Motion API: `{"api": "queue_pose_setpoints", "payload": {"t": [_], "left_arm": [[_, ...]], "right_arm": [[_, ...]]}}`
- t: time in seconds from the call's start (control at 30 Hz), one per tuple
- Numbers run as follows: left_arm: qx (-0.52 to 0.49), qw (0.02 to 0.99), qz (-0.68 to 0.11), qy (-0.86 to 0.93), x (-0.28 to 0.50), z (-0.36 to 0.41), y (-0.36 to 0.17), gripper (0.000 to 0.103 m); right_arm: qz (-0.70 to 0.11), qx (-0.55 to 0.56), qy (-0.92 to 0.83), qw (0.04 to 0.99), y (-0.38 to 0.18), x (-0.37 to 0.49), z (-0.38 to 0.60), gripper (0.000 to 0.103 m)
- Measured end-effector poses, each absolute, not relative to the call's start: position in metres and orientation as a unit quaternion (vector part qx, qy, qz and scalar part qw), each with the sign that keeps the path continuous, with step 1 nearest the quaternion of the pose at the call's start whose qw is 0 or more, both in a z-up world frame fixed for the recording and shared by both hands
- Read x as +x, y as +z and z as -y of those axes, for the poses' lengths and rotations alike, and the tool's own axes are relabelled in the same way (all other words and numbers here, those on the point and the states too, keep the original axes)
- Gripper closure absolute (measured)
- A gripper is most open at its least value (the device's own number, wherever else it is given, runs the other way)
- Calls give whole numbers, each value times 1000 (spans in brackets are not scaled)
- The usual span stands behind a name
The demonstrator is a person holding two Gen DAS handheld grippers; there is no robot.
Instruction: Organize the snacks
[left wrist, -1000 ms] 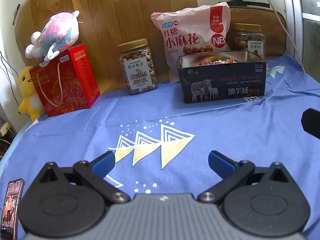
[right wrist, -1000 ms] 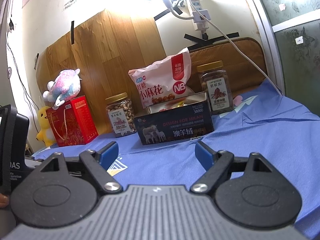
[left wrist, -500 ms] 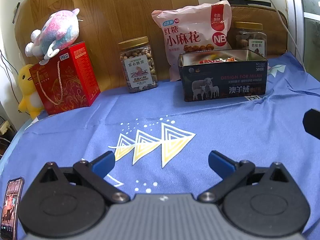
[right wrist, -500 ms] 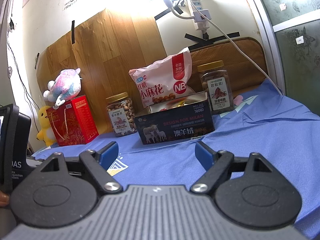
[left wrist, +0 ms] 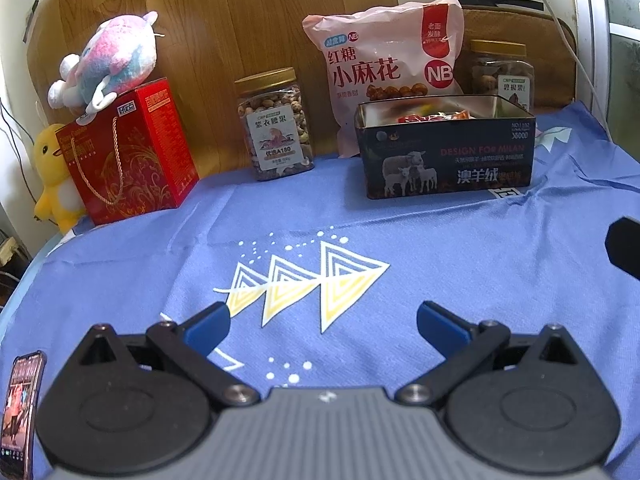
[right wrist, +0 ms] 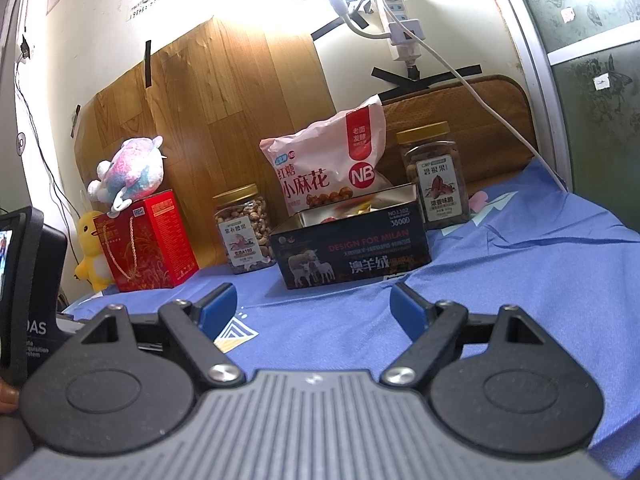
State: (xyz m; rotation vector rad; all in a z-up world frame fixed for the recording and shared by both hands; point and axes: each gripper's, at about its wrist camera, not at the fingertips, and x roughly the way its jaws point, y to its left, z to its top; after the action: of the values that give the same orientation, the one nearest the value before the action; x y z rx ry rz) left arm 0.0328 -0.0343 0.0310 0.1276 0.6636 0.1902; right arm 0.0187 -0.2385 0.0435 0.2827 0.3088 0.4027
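A dark open tin (left wrist: 446, 156) with wrapped snacks inside stands at the back of the blue cloth; it also shows in the right wrist view (right wrist: 352, 252). Behind it leans a pink snack bag (left wrist: 384, 68) (right wrist: 324, 168). A nut jar (left wrist: 276, 124) (right wrist: 244, 228) stands left of the tin, another jar (left wrist: 502, 72) (right wrist: 436, 176) to its right. My left gripper (left wrist: 323, 324) is open and empty over the cloth. My right gripper (right wrist: 314, 306) is open and empty, well short of the tin.
A red gift box (left wrist: 128, 152) with a plush toy (left wrist: 108, 64) on top and a yellow duck (left wrist: 54, 172) stand at the back left. A phone (left wrist: 20, 404) lies at the near left edge. Part of the other gripper (left wrist: 624, 246) shows at the right. A wooden board (left wrist: 240, 20) backs the table.
The left wrist view has tilted slightly, so the items sit a little lower in frame. The right gripper has barely moved. Both stay open and empty.
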Motion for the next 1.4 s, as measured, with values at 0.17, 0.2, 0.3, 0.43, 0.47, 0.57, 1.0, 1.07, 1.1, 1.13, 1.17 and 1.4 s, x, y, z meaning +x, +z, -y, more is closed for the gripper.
{"api": "queue_pose_setpoints", "payload": {"t": [0.17,0.2,0.3,0.43,0.47,0.57,1.0,1.07,1.1,1.13,1.17,1.4], "left_arm": [[62,938,-329,92,34,34,30,0],[62,938,-329,91,34,34,30,0],[63,937,-332,89,34,35,30,0],[61,936,-335,85,35,34,30,0],[60,936,-336,85,35,35,30,0],[58,936,-338,83,34,35,30,0],[56,933,-347,73,34,37,29,0],[54,932,-351,71,35,37,29,0],[53,932,-352,70,35,37,29,0],[53,931,-354,69,35,37,29,0],[52,931,-356,67,36,37,28,0],[48,930,-360,58,35,38,27,0]], "right_arm": [[-152,139,199,958,43,19,239,17],[-152,139,199,958,43,19,239,17],[-152,139,198,958,43,19,238,17],[-152,139,198,958,44,19,239,17],[-152,139,198,958,44,19,239,17],[-151,139,200,958,42,19,237,17],[-152,140,201,958,41,18,238,17],[-152,140,201,958,41,19,238,17],[-152,140,201,958,41,19,238,17],[-152,140,201,958,41,19,239,17],[-152,140,201,958,41,19,239,17],[-153,140,201,957,40,19,239,17]]}}
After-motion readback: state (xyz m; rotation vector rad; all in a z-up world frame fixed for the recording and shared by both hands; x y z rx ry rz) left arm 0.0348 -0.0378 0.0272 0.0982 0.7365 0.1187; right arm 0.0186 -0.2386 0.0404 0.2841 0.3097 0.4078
